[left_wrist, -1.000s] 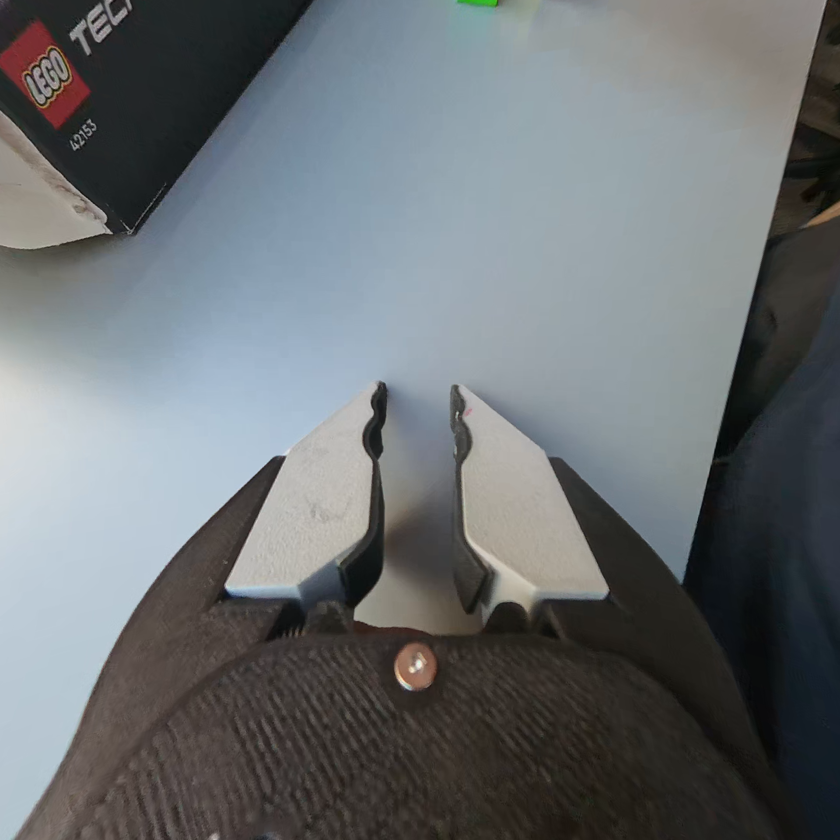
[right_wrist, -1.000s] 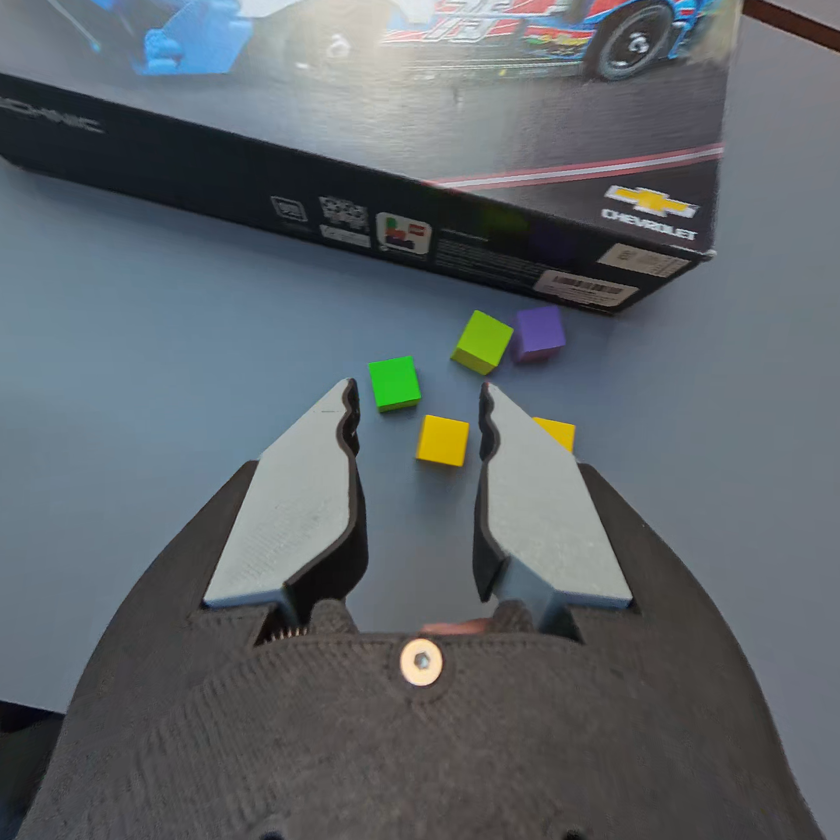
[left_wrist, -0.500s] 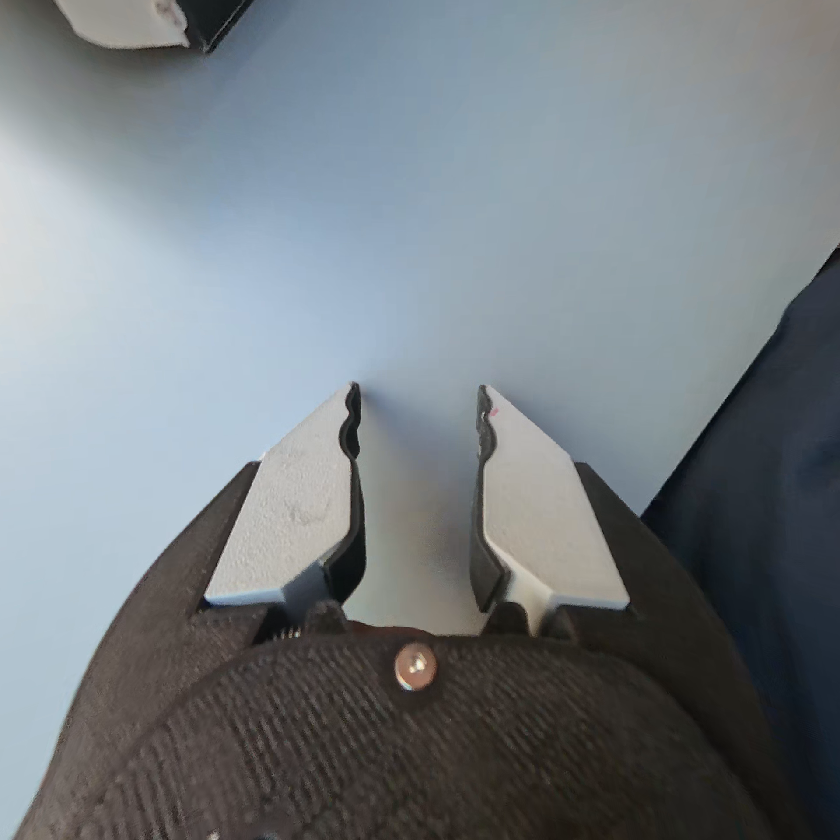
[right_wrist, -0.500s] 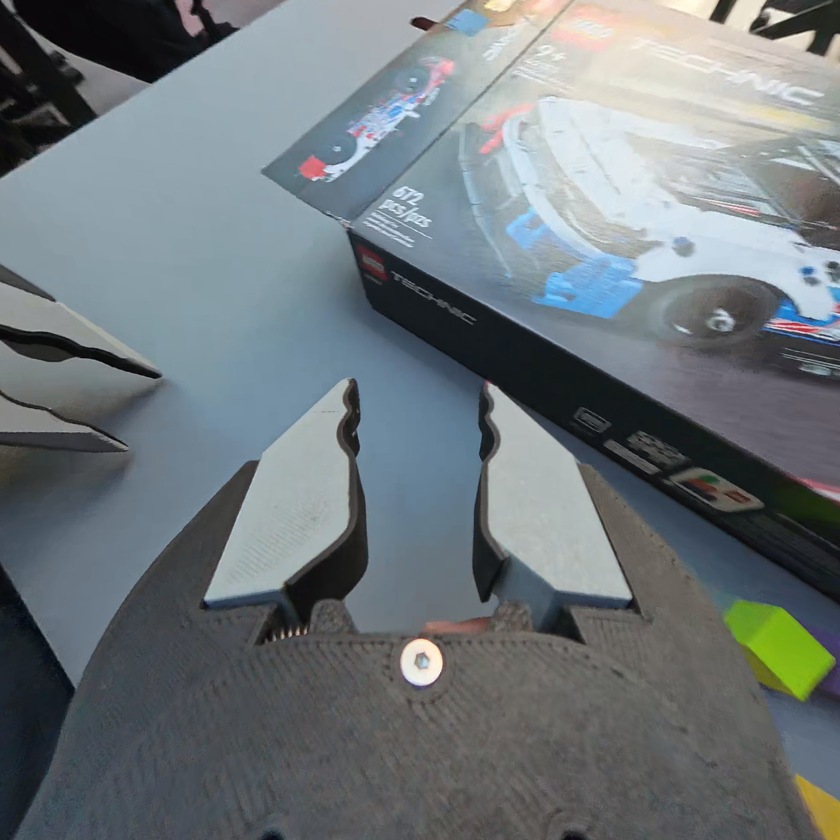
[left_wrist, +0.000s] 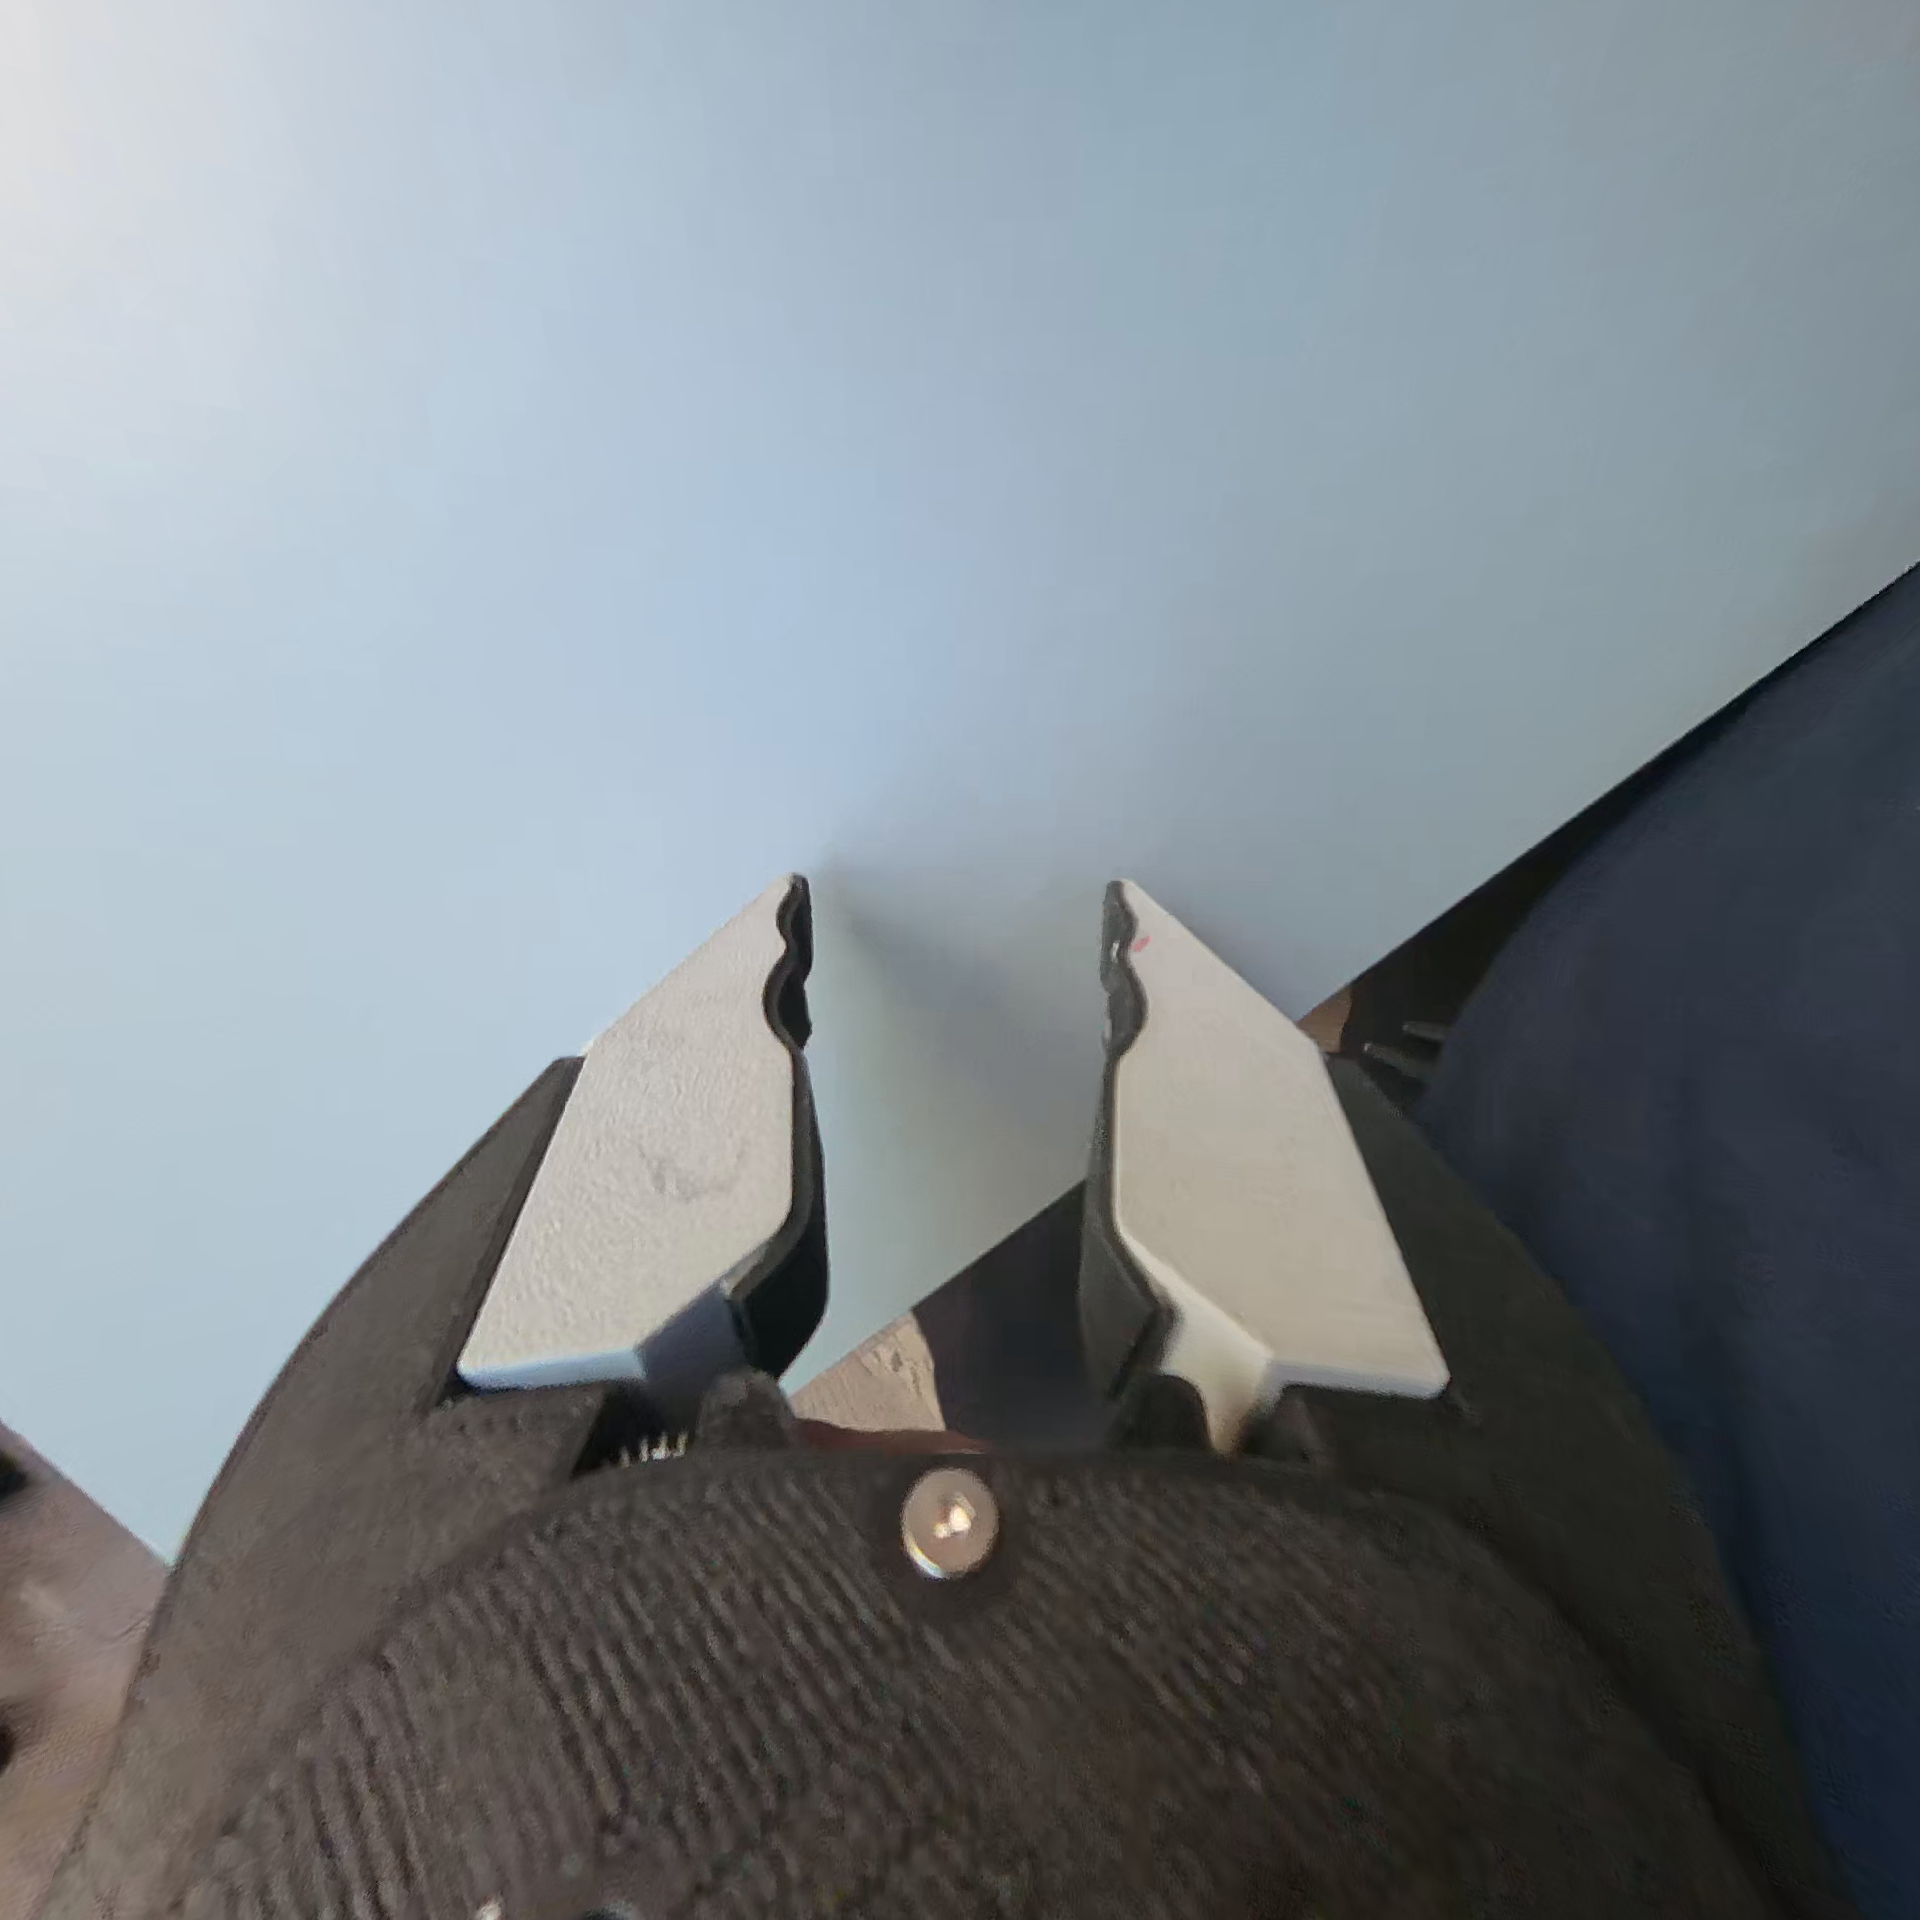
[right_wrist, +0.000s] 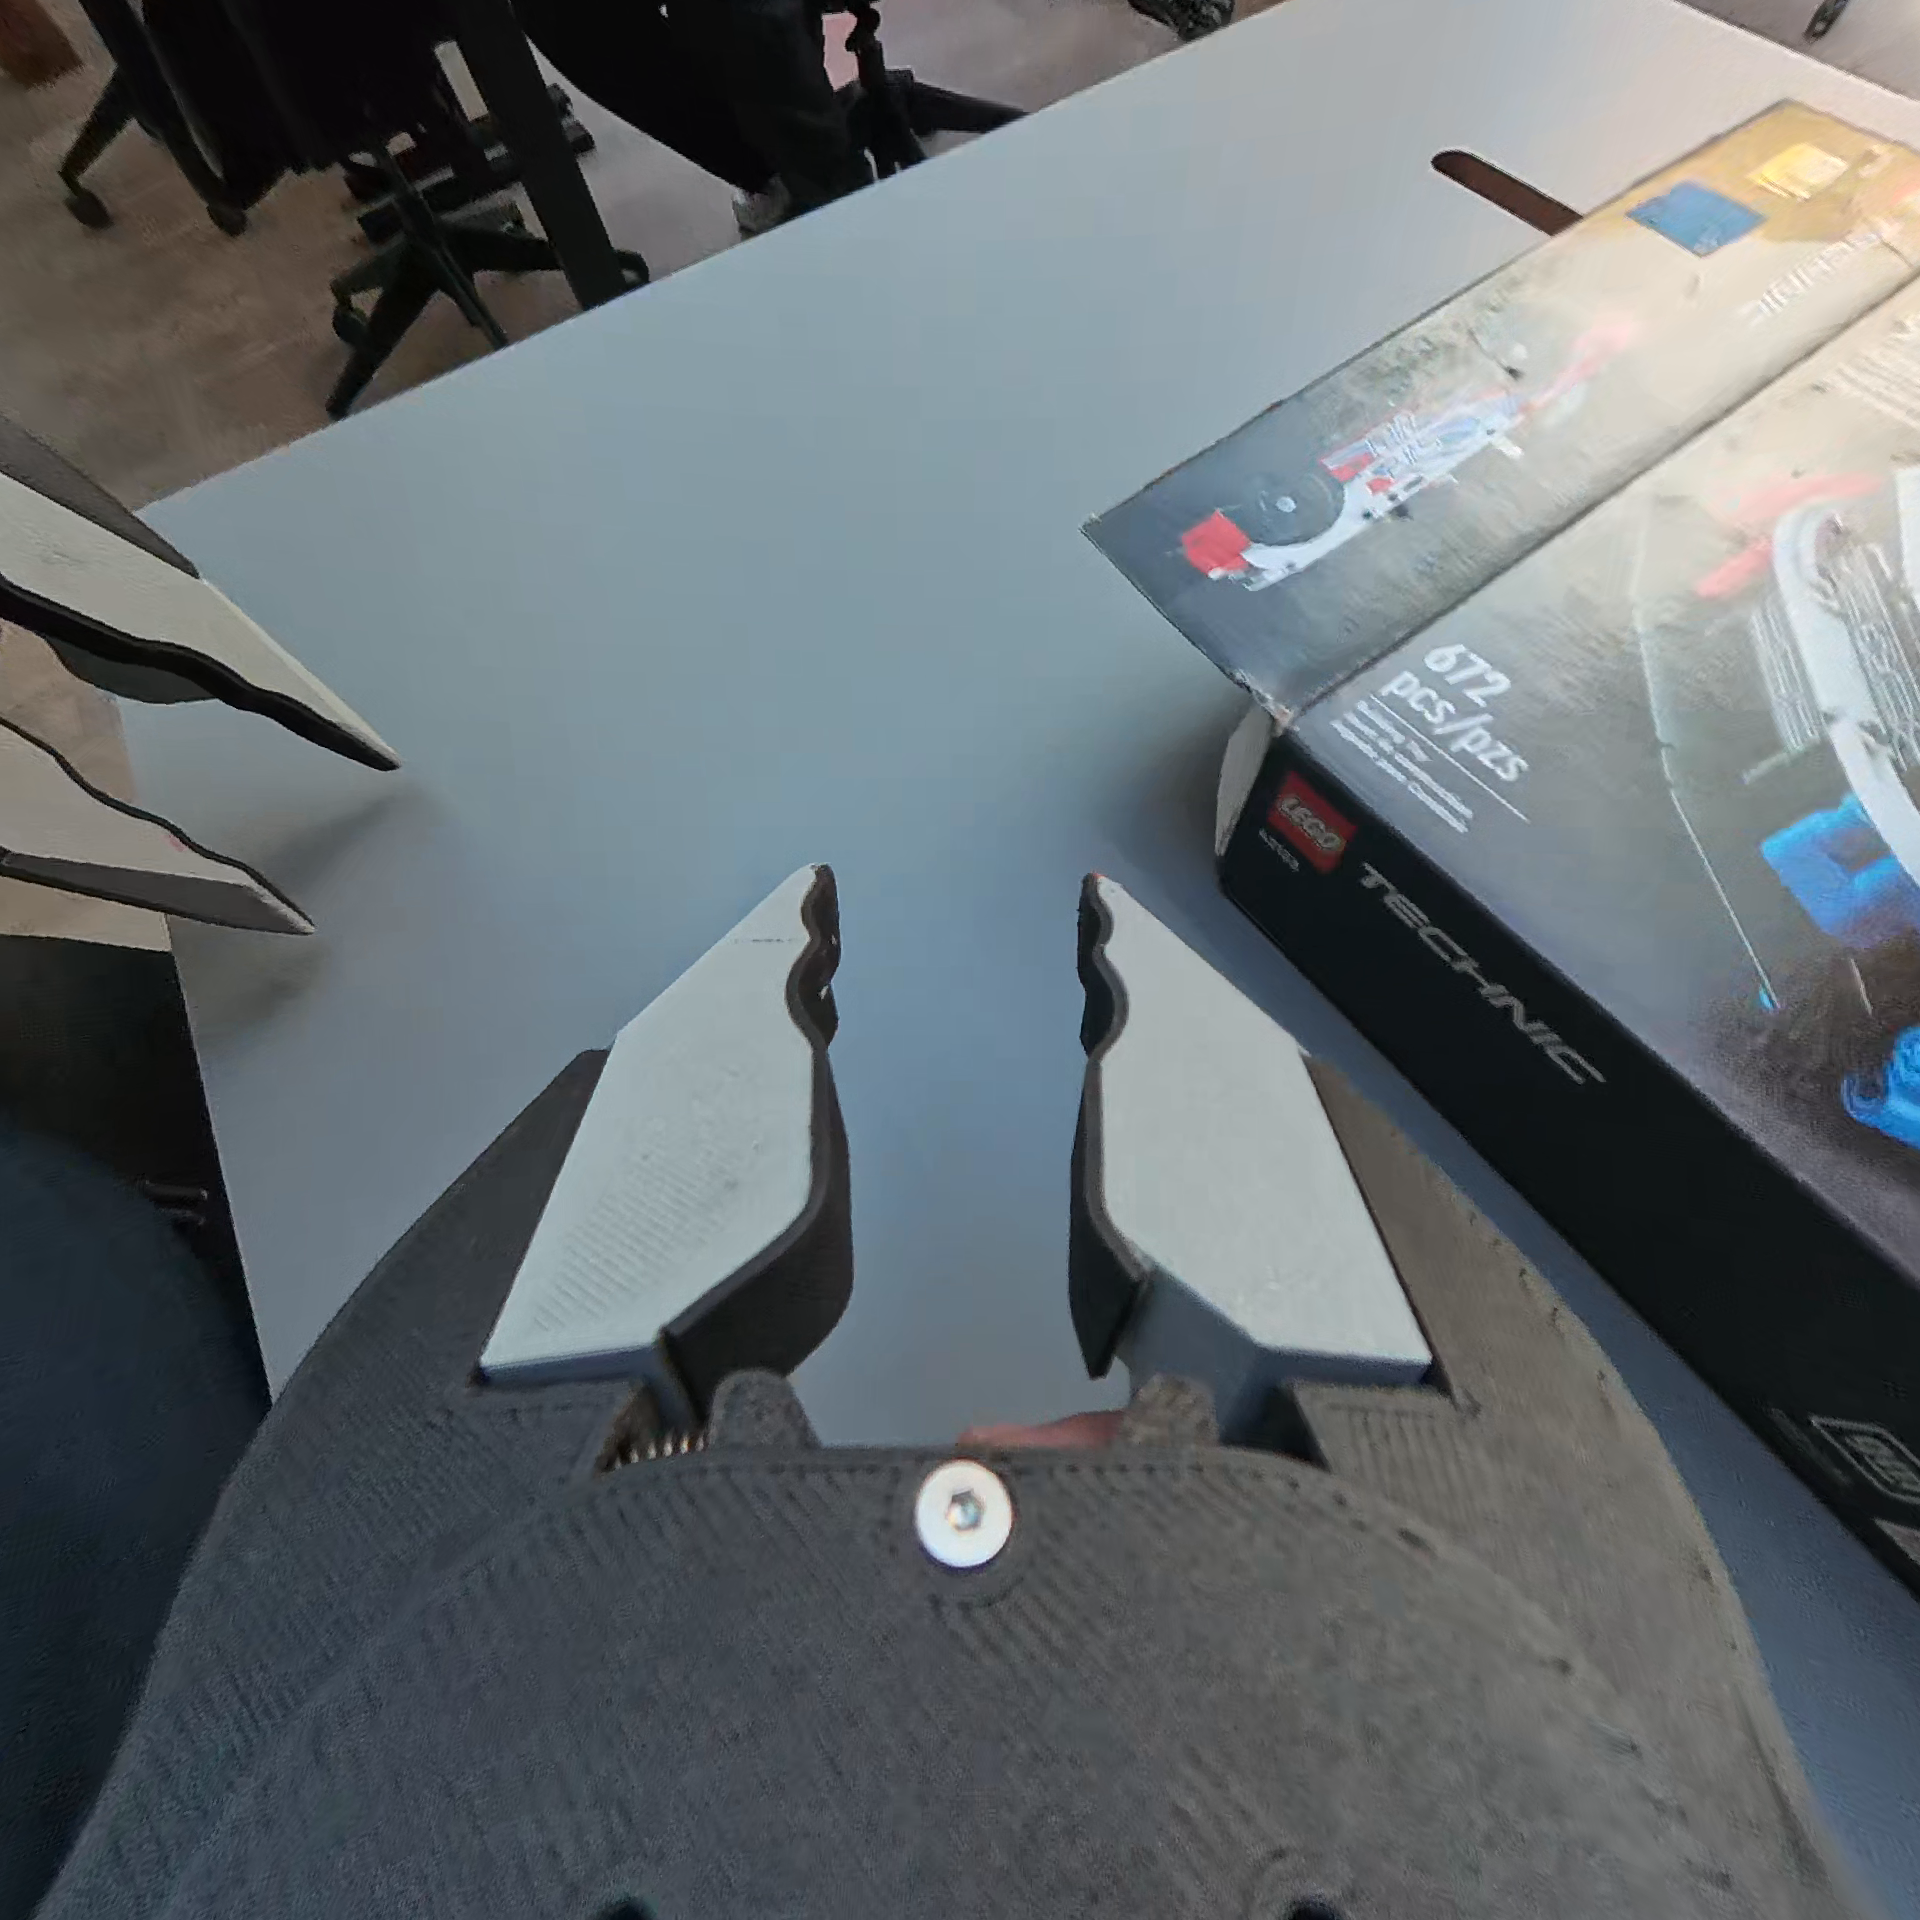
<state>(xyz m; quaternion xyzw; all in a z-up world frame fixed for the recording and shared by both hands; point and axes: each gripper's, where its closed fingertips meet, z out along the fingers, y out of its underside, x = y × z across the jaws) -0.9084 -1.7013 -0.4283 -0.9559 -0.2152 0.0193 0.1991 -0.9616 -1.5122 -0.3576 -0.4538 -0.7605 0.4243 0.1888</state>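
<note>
The left gripper (left_wrist: 956, 899) hung over a bare stretch of the grey-blue table (left_wrist: 727, 468), its two grey fingers (left_wrist: 675, 1122) standing wide apart with nothing between them; only the tabletop and a soft shadow showed in the gap. Its black pads touched nothing. Near that gripper's right side the table edge ran slantwise, and beyond it lay dark blue cloth (left_wrist: 1714, 1039) of the person holding the rig. A strip of brownish floor (left_wrist: 873, 1371) showed under the edge, low between the fingers.

The right gripper (right_wrist: 956, 888) was likewise spread, somewhat less widely, and held nothing; bare table (right_wrist: 779, 520) filled the space between its wavy black pads (right_wrist: 821, 956). Nearest to it, off to its right, lay a large black box (right_wrist: 1558, 935) with a printed race car on the lid, flat on the table, one end flap (right_wrist: 1403, 468) standing open toward the far side. The box corner was near the right fingertip but apart from it. To the left in that same view the left gripper (right_wrist: 312, 831) reached in over the near corner of the table, turned on its side, jaws apart and empty, well clear of the right one.

Beyond the table's far edge stood black office chair bases (right_wrist: 436, 260) on a beige floor (right_wrist: 156, 343)
</note>
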